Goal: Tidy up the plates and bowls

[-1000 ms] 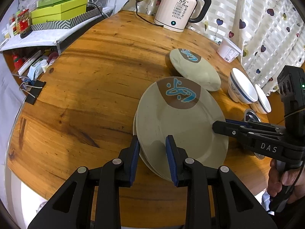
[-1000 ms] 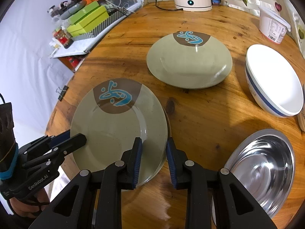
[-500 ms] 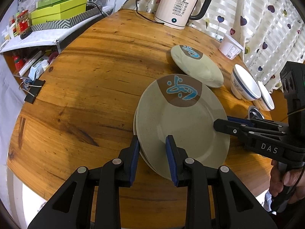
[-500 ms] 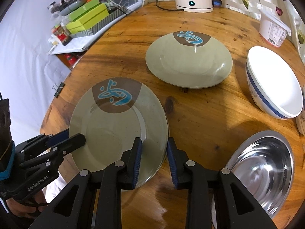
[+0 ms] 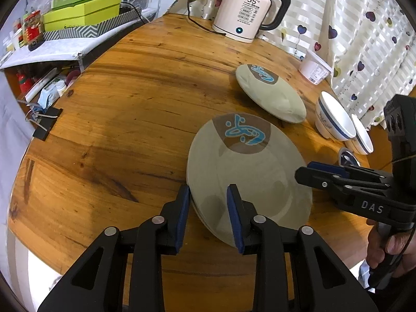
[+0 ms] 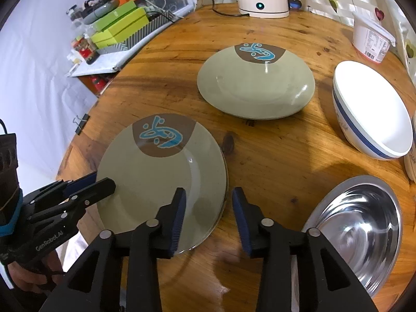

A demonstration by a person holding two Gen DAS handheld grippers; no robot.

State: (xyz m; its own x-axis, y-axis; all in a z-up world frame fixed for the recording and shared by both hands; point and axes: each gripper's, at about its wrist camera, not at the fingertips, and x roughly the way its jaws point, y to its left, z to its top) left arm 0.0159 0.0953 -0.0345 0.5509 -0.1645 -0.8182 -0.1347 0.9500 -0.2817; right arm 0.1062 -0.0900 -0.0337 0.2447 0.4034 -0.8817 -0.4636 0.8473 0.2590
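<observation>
An olive-green plate [image 5: 247, 171] with a brown patch and a blue motif lies flat on another plate near the table's front edge. My left gripper [image 5: 207, 192] straddles its left rim. Its jaws are opening, one finger outside the rim and one over the plate. My right gripper [image 6: 209, 195] straddles the same plate's [image 6: 161, 182] right rim. Its jaws are opening too, and the outer pad stands apart from the edge. Each gripper shows in the other's view, right gripper [image 5: 305, 170] and left gripper [image 6: 102, 180]. A matching plate [image 6: 256, 83] sits farther back.
A white bowl with a blue band [image 6: 371, 109] and a steel bowl [image 6: 358, 231] stand to the right; a second white bowl [image 5: 362, 137] is beside them. A kettle [image 5: 247, 13] and a white tub [image 5: 314, 67] stand at the back, and a cluttered shelf [image 5: 83, 10] lies beyond the left edge.
The top plate has settled flat onto the plate beneath, whose rim no longer sticks out. Both pairs of jaws have widened, the right more than the left.
</observation>
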